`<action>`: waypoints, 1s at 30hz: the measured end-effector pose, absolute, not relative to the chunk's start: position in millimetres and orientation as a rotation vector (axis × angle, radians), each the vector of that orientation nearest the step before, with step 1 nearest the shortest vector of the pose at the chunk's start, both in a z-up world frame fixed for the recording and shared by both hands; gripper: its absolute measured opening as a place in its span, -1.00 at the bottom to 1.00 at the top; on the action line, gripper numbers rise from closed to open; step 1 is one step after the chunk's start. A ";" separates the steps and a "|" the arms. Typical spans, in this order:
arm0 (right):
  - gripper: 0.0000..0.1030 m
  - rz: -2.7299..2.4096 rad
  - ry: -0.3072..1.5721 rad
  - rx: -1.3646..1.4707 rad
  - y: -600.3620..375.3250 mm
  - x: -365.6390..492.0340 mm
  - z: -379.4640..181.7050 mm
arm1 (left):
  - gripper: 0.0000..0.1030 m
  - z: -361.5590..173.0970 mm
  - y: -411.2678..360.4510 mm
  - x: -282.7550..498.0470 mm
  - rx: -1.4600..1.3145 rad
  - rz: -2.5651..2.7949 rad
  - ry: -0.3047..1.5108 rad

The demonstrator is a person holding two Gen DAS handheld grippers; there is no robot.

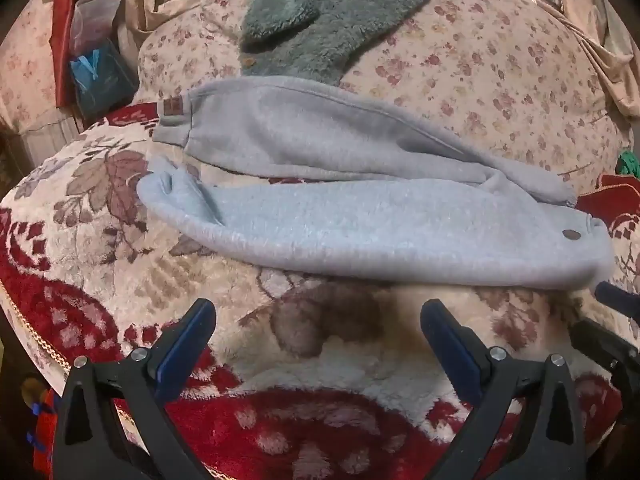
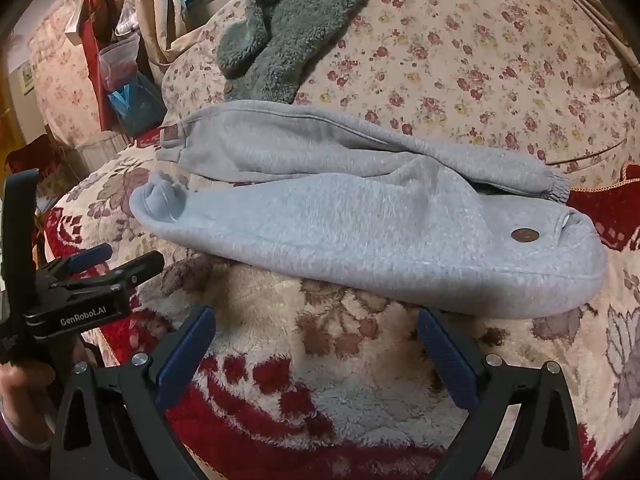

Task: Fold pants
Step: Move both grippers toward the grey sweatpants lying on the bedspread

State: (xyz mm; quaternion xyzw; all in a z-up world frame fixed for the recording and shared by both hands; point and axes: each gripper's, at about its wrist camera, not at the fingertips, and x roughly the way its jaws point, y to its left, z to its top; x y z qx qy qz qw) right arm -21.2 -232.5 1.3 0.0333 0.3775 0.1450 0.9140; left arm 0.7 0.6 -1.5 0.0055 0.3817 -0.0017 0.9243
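Observation:
Light grey fleece pants (image 1: 360, 216) lie across a red and cream floral blanket (image 1: 120, 264), legs side by side, cuffs to the left, waist with a brown button (image 1: 571, 234) to the right. They also show in the right wrist view (image 2: 360, 224). My left gripper (image 1: 318, 332) is open and empty, just short of the pants' near edge. My right gripper (image 2: 316, 340) is open and empty, also just short of the near edge. The left gripper shows at the left of the right wrist view (image 2: 100, 268); part of the right gripper shows at the right edge of the left wrist view (image 1: 608, 320).
A dark grey fleece garment (image 1: 320, 20) lies on the floral cushion (image 1: 500, 80) behind the pants. Bags and a red cloth (image 1: 92, 56) hang at the far left. The blanket's edge (image 1: 36, 340) drops off at the lower left.

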 end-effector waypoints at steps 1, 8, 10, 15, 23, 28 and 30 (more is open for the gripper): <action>0.98 0.298 0.779 0.069 -232.5 -21.1 1.0 | 0.99 -3.2 1.7 1.5 0.011 0.000 0.789; 0.98 0.299 0.795 0.073 -234.0 -17.7 -4.0 | 0.98 -9.2 7.7 4.6 0.009 0.005 0.800; 0.98 0.298 0.794 0.072 -233.8 -17.7 -4.2 | 0.98 -11.2 10.3 6.1 0.011 0.017 0.803; 0.98 0.297 0.810 0.076 -235.6 -14.0 -8.9 | 0.98 -21.4 18.6 10.6 -0.002 0.029 0.810; 0.98 0.272 0.839 0.099 -247.5 -5.3 -17.8 | 0.98 -25.6 30.9 19.4 -0.070 0.025 0.800; 0.98 0.231 0.842 0.110 -267.3 -0.5 -18.9 | 0.98 -23.0 48.3 30.1 -0.109 0.030 0.803; 0.98 0.195 0.845 0.142 -285.9 1.5 -19.5 | 0.98 -21.0 59.6 36.8 -0.144 0.039 0.809</action>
